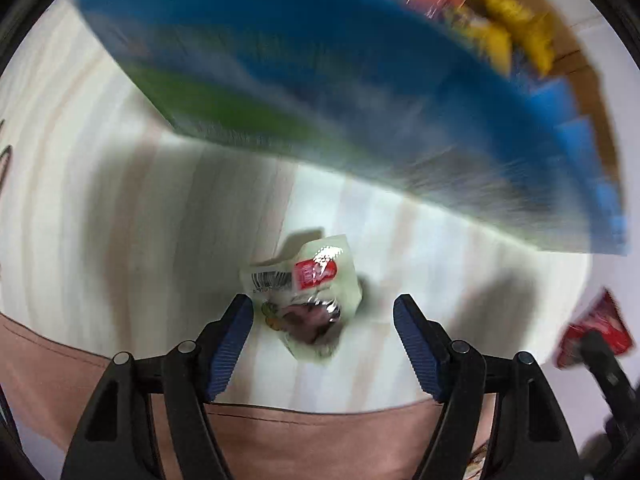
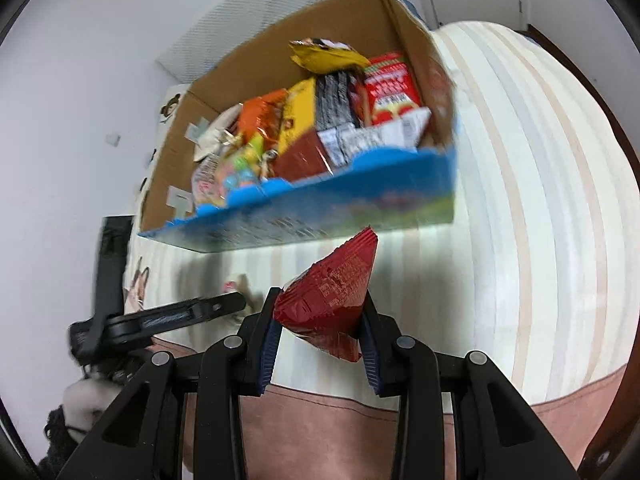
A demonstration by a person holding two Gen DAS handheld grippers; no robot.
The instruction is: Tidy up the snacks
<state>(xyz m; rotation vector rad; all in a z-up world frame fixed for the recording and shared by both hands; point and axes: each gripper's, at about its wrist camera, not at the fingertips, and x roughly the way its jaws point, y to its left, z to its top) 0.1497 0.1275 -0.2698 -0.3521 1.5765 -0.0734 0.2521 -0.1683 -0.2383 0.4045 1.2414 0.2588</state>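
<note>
A cardboard box with a blue printed front [image 2: 320, 208] stands on the striped cloth and holds many snack packets [image 2: 320, 120]. My right gripper [image 2: 320, 332] is shut on a red snack packet [image 2: 332, 296], held in front of and below the box's blue wall. In the left wrist view my left gripper [image 1: 323, 312] is open over a small pale packet with a red label [image 1: 308, 296] lying on the cloth, its fingertips on either side of the packet's near end. The box [image 1: 320, 80] fills the top of that view, blurred. The red packet [image 1: 596, 328] shows at the right edge.
A striped cream cloth [image 2: 520, 200] covers the surface, with a pinkish-brown border [image 2: 320, 420] at the near edge. A white wall [image 2: 80, 80] stands behind the box. The left gripper's body [image 2: 160, 320] shows at the left of the right wrist view.
</note>
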